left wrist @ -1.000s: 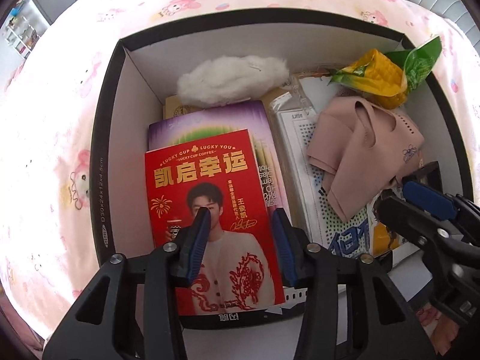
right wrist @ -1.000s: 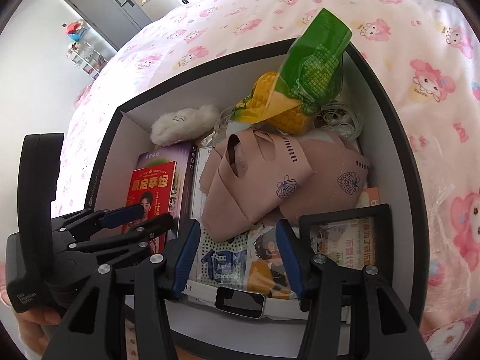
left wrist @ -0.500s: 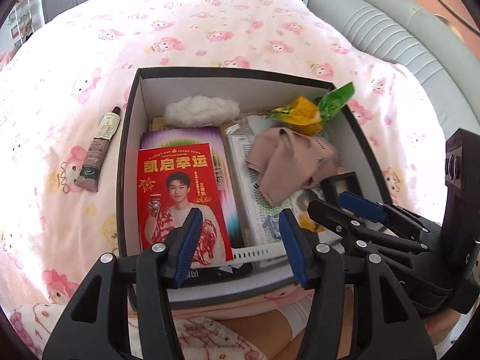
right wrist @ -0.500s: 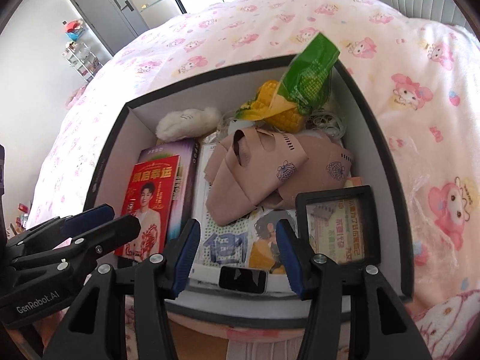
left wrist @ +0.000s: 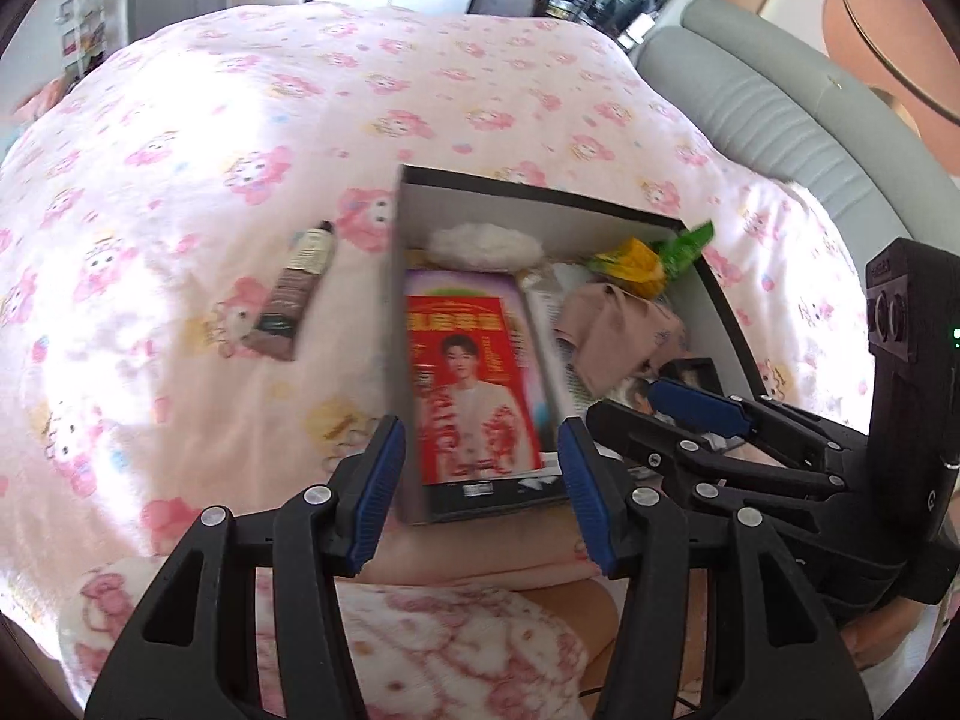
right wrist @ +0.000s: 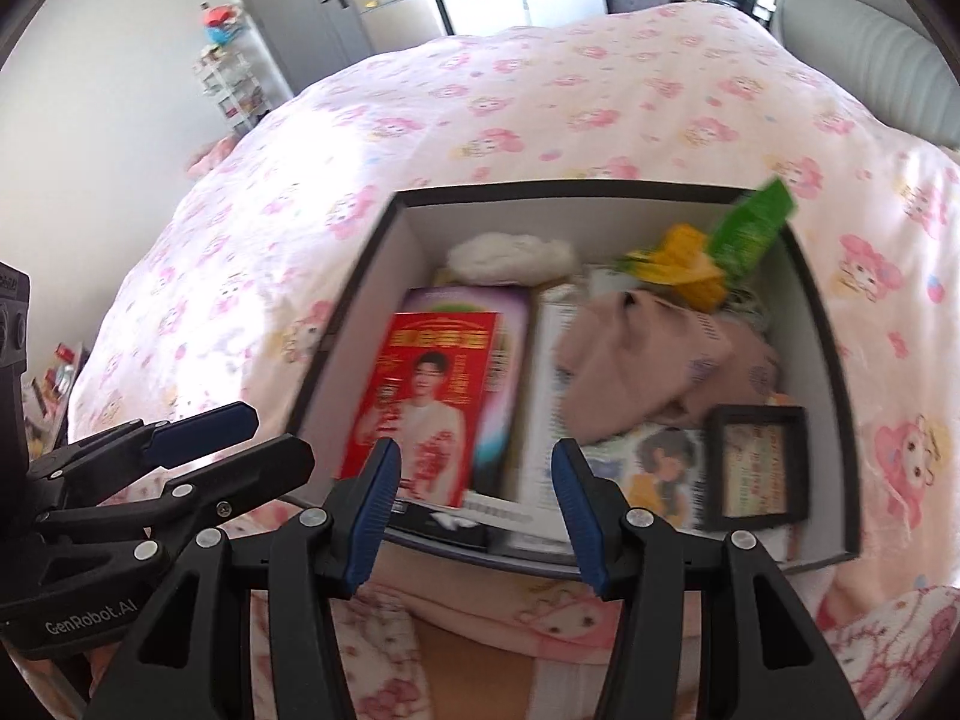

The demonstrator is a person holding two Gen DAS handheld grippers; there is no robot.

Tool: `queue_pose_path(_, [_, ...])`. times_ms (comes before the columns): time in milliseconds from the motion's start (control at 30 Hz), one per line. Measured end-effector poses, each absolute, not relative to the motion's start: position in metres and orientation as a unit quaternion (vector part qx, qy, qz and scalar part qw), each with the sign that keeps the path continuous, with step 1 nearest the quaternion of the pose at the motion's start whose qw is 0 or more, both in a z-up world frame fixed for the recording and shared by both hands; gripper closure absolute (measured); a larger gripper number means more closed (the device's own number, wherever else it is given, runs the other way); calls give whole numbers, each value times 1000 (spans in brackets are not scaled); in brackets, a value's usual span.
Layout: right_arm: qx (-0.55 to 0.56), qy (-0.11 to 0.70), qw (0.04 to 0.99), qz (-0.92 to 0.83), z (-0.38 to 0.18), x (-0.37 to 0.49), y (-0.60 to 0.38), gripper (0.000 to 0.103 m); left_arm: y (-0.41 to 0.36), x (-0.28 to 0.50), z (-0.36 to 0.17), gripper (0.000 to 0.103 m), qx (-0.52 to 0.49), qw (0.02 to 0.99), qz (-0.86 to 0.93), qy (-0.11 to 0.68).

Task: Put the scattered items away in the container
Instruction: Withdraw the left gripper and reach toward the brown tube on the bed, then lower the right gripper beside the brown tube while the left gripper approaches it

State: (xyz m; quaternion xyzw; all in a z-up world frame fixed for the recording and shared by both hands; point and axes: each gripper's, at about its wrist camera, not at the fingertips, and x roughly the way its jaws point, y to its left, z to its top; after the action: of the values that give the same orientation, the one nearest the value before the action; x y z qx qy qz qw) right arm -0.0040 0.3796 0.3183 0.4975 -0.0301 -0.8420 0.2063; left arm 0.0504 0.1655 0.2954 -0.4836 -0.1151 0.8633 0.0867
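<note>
Both tools [left wrist: 477,489] [right wrist: 474,495] back from box [right wrist: 828,324], L wider.

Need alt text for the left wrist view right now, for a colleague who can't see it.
Open left tongs hover empty above a packed box on a pink patterned bedspread. One brown tube lies outside the box, to its left; the right tongs are at the right.

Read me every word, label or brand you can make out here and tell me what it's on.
"GenRobot.AI": on the left gripper's black body, in the right wrist view.
Red card in the box: yellow headline, blurred, unreadable.
Tube on the bedspread: label too small to read.
Framed card: print blurred.
White packet: print blurred.
</note>
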Motion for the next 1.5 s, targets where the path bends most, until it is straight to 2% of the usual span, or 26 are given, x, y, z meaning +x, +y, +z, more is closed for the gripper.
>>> queue_pose_path(200, [508, -37, 263, -819, 322, -18, 320, 55, 94, 44, 289, 48, -472, 17, 858, -204])
queue_pose_path(300, [526, -82, 298, -793, 318, -40, 297, 55, 50, 27, 280, 48, -471, -36, 846, -248])
queue_pose_path(467, [536, -84, 314, -779, 319, -80, 249, 55, 2, -16, 240, 49, -506, -77, 798, -319])
queue_pose_path(567, [554, -62, 296, -776, 312, -100, 220, 55, -9, -50, 203, 50, -546, -62, 751, -366])
queue_pose_path(700, [578, -46, 264, -771, 292, -123, 199, 55, -11, -79, 169, 53, -585, -51, 708, -392])
queue_pose_path(867, [593, -55, 220, -773, 270, -135, 191, 56, -46, -51, 154, 53, -537, -94, 686, -481])
queue_pose_path(1033, [581, 11, 189, -792, 265, -137, 167, 52, -65, -40, 159, 53, -511, -138, 699, -482])
queue_pose_path(1133, [581, -15, 212, -786, 269, -135, 164, 52, -70, -36, 162, 53, -500, -145, 705, -482])
queue_pose_path(1233, [580, 3, 230, -781, 264, -129, 152, 52, -65, -41, 162, 53, -508, -131, 712, -467])
queue_pose_path(1500, [670, -31, 170, -722, 187, -147, 143, 52, -58, -49, 157, 53, -519, -123, 710, -459])
